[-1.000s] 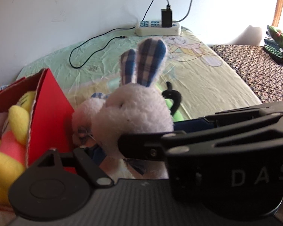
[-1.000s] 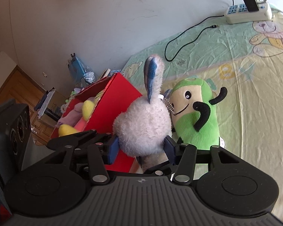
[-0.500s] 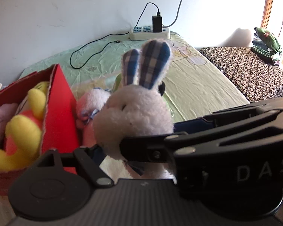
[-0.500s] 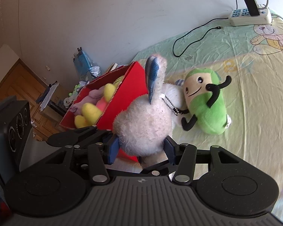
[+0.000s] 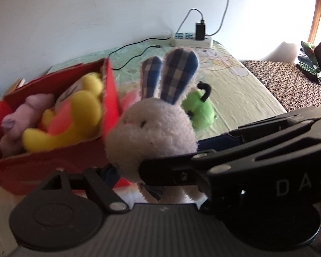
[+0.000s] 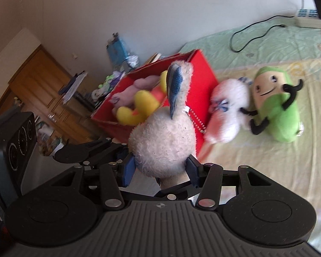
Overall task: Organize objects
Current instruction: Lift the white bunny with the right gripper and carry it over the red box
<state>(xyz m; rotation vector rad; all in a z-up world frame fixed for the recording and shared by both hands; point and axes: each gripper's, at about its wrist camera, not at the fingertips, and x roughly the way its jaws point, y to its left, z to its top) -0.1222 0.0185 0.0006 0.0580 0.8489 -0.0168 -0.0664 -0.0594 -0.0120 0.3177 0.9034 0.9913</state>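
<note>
The right hand-held gripper is pinching a white plush rabbit by its round head, one blue pad pressing each side. In the right wrist view the rabbit is sitting upright between the pads, its plaid-lined ears pointing toward twelve o'clock, and a short bead chain is hanging off its back at about two o'clock.

The left hand-held gripper is showing only one finger in its own view, half hidden behind the rabbit. The other is covered by the right tool's black arm, which is crossing in from three o'clock. Its jaws are standing nearly pressed together, and I cannot tell whether anything is caught between them.

The rabbit is hanging above the bed, just beside the near corner of a red box. In the left wrist view the box is lying at nine to ten o'clock of the rabbit, and is holding a yellow plush toy and a pale purple one.

On the sheet at two o'clock in the right wrist view, a white and pink plush toy is lying against the box wall, and a green plush toy with black arms is lying just beside it. A power strip with a black cable is sitting at the far edge by the wall.
</note>
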